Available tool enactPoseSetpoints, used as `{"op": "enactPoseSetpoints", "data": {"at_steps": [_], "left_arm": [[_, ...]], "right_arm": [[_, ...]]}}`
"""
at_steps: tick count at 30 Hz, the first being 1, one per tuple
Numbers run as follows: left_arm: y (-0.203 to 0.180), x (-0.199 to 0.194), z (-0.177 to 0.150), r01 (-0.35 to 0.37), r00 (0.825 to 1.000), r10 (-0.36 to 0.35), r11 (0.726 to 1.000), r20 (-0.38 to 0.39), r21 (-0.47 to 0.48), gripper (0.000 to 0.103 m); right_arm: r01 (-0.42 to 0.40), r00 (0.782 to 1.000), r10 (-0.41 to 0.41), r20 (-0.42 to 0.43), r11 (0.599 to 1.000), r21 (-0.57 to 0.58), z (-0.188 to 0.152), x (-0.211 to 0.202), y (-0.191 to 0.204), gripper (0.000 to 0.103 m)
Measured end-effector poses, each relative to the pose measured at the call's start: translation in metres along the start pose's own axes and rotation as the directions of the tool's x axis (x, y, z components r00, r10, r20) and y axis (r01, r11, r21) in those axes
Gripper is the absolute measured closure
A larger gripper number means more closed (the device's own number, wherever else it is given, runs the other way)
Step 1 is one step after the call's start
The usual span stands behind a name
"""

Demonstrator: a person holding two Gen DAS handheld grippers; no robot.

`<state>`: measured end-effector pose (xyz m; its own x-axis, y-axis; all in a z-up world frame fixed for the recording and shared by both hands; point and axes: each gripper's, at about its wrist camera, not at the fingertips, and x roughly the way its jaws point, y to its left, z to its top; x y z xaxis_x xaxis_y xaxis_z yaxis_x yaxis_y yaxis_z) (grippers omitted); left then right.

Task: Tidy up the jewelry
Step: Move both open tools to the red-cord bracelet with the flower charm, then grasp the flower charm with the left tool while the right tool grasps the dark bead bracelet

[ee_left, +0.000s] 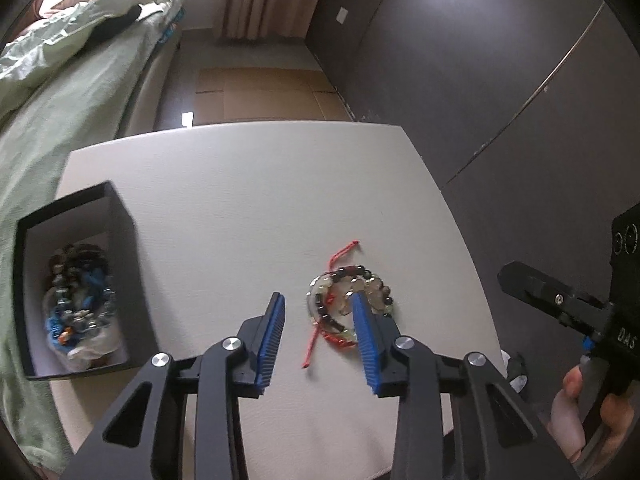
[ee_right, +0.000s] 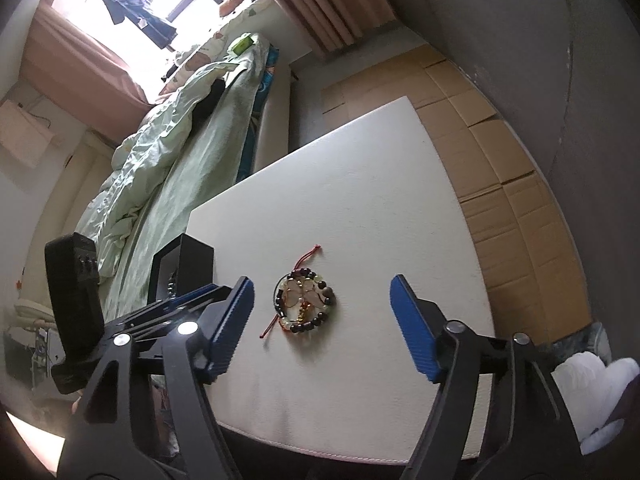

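Note:
A pile of beaded bracelets with a red cord (ee_left: 344, 300) lies on the white table (ee_left: 240, 200); it also shows in the right wrist view (ee_right: 304, 304). My left gripper (ee_left: 318, 298) is open and empty, its right finger over the pile. An open black box (ee_left: 72, 280) at the table's left edge holds several more bracelets; part of it shows in the right wrist view (ee_right: 180, 268). My right gripper (ee_right: 322, 286) is open and empty, hovering short of the pile; its body shows at the right of the left wrist view (ee_left: 560, 300).
A bed with green bedding (ee_left: 60, 100) runs along the table's left side. Flattened cardboard (ee_right: 500, 160) covers the floor beyond and right of the table. A dark wall (ee_left: 480, 60) stands at the right.

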<state>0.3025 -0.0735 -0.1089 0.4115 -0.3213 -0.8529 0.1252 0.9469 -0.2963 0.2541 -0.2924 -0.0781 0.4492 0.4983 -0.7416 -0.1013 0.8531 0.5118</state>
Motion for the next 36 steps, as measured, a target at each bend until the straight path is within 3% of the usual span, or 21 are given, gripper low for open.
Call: {"op": "enactPoseSetpoints", "data": {"at_steps": [3, 15, 25, 36], "left_arm": [[-0.007, 0.010, 0.005, 0.009, 1.000, -0.008, 1.000, -0.016, 0.011, 0.073], [-0.036, 0.052, 0.013, -0.027, 0.998, 0.029, 0.999, -0.057, 0.044, 0.072], [-0.054, 0.068, 0.010, -0.127, 0.990, 0.130, 0.990, -0.057, 0.054, 0.072], [-0.070, 0.075, 0.003, -0.268, 0.962, 0.271, 0.960, -0.028, 0.087, 0.072]], "right_arm": [[0.017, 1.000, -0.017, -0.014, 0.999, 0.030, 0.001, 0.004, -0.008, 0.041], [0.062, 0.998, -0.064, 0.011, 0.989, 0.133, 0.007, 0.001, -0.036, 0.041], [0.048, 0.998, -0.053, 0.023, 0.983, 0.177, 0.011, 0.000, -0.044, 0.041], [0.036, 0.999, -0.041, 0.025, 0.983, 0.178, 0.011, -0.001, -0.044, 0.041]]}}
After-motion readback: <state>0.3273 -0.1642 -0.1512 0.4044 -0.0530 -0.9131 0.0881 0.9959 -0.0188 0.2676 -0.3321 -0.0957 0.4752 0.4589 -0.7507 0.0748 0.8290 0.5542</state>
